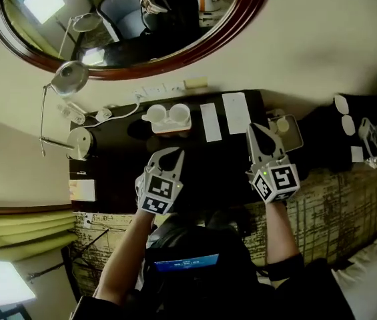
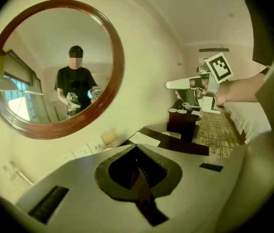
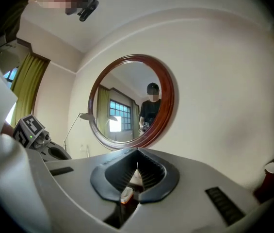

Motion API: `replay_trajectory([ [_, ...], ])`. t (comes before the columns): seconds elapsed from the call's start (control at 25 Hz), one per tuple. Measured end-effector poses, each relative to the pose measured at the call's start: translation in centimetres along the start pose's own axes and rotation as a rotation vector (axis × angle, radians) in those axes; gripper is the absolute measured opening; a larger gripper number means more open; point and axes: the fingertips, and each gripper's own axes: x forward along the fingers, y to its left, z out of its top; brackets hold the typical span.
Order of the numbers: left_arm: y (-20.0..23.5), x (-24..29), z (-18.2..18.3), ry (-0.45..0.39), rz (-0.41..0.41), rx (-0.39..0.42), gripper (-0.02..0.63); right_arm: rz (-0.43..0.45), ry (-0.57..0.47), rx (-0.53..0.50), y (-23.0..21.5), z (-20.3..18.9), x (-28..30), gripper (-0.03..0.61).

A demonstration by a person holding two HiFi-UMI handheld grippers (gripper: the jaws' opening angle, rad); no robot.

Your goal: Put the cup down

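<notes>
Two white cups stand side by side on a small tray at the back of the dark desk. My left gripper hovers over the desk a little in front of them, jaws shut and empty. My right gripper is further right, level, also shut with nothing in it; a small tray with a cup lies just beside its tip. The left gripper view shows shut jaws and the right gripper held out over the desk. In the right gripper view the jaws are shut, facing the wall.
A round wood-framed mirror hangs on the wall above the desk. A desk lamp stands at the left. Two white cards lie on the desk. A black cabinet with white cups stands to the right, beside patterned carpet.
</notes>
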Motion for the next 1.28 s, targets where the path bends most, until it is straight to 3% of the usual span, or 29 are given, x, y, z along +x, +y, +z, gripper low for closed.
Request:
replay_trajectory([
  [0.36,8.1,-6.0,-4.4,-0.104,0.211,-0.204,0.0,0.152,0.172,0.03,7.9,-6.4,5.3,0.006],
  [0.68,11.3,-7.8,-8.0,-0.151,0.278,-0.373,0.0,0.186,0.306,0.051,11.4,-12.6,6.4,0.006],
  [0.84,11.9,-7.8,-8.5,-0.132,0.284,-0.351,0.0,0.207,0.338,0.052,12.4,-13.6,6.8,0.006],
  [1.28,12.7,-6.3,-8.8,-0.133,0.281,-0.384,0.0,0.231,0.365,0.039,11.9,-14.8,7.5,0.029],
])
